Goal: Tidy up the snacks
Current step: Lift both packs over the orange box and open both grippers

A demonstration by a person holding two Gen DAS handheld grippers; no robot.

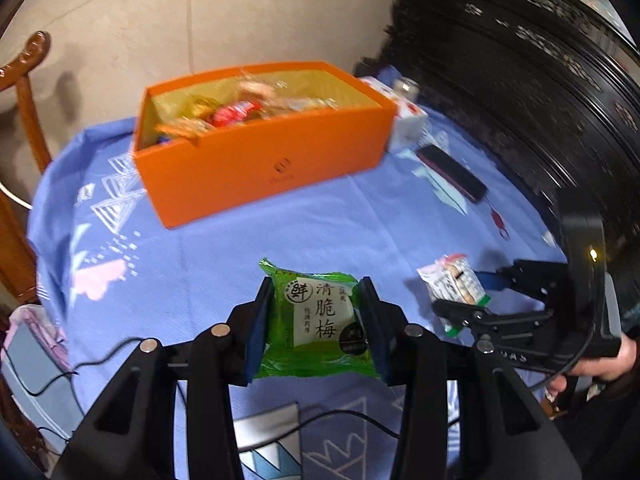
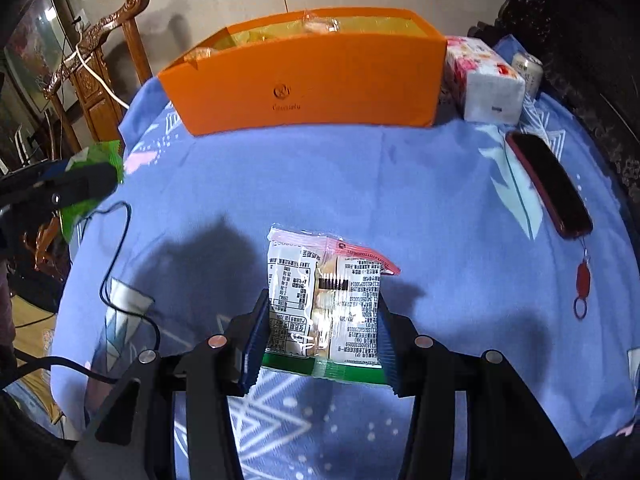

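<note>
My left gripper is shut on a green plum snack packet, lifted above the blue tablecloth. My right gripper is shut on a white printed cracker packet with a green bottom strip, also off the cloth. In the left wrist view the right gripper shows at the right with the cracker packet. In the right wrist view the left gripper and its green packet appear at the left edge. The orange box stands beyond, holding several wrapped snacks.
A tissue pack and a small can sit right of the box. A dark phone with a red strap lies at the right. A wooden chair stands at the left, dark carved furniture at the right. A cable trails over the cloth.
</note>
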